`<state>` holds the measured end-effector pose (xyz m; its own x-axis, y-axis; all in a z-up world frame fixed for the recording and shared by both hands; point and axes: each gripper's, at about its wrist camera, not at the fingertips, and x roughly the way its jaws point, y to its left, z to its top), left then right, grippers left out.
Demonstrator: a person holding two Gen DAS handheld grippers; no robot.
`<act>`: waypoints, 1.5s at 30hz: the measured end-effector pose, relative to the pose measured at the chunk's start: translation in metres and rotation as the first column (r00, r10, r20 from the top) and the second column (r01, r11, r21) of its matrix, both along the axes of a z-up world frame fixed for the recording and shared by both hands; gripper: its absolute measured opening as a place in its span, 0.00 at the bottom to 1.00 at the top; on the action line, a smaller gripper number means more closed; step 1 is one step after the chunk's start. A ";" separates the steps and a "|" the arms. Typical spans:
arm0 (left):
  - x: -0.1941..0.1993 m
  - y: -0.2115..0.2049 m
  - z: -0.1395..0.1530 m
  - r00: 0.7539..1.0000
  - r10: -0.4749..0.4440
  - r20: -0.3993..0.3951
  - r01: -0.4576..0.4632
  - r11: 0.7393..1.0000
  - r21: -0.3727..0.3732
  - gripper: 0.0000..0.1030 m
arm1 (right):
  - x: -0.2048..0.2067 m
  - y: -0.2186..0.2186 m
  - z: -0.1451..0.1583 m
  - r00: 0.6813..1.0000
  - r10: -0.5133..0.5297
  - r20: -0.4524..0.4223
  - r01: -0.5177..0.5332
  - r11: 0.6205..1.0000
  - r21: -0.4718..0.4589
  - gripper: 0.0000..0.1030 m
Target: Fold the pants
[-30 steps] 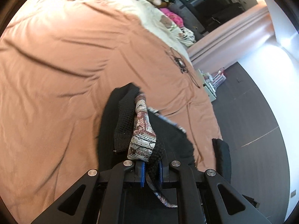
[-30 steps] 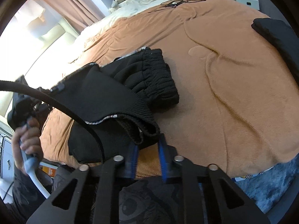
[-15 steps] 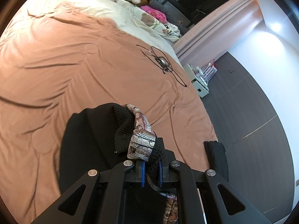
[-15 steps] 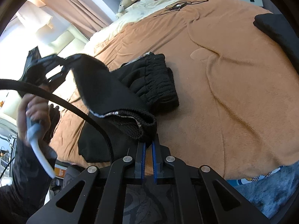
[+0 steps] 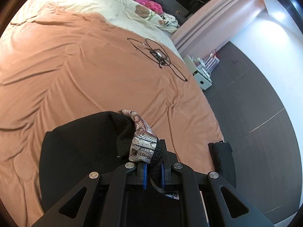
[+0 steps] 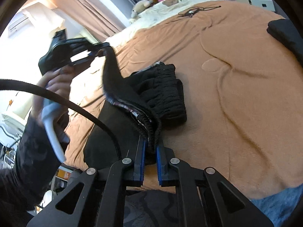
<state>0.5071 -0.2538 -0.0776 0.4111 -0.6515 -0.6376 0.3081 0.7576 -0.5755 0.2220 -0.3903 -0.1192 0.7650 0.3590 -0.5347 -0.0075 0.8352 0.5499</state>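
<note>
Right now you are pinching one edge of the black pants [image 6: 161,94] in both grippers: right gripper [image 6: 150,147] near, left gripper [image 6: 90,54] raised far-left, the held edge running between them above the bed [image 6: 236,104], waistband lying beyond.

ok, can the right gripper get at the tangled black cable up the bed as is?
Probably not: the right gripper is shut on the black pants, and the black cable lies far up the orange blanket.
</note>
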 end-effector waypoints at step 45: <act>-0.116 0.154 -0.085 0.961 0.220 -0.166 -0.203 0.973 0.114 0.70 | 0.025 -0.017 0.046 0.999 0.019 -0.041 -0.022 0.997 -0.076 0.38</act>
<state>0.3913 -0.0994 -0.1624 0.4085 -0.4951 -0.7668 0.0352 0.8480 -0.5288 0.2466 -0.4070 -0.0731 0.7351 0.3316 -0.5913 -0.0042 0.8744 0.4851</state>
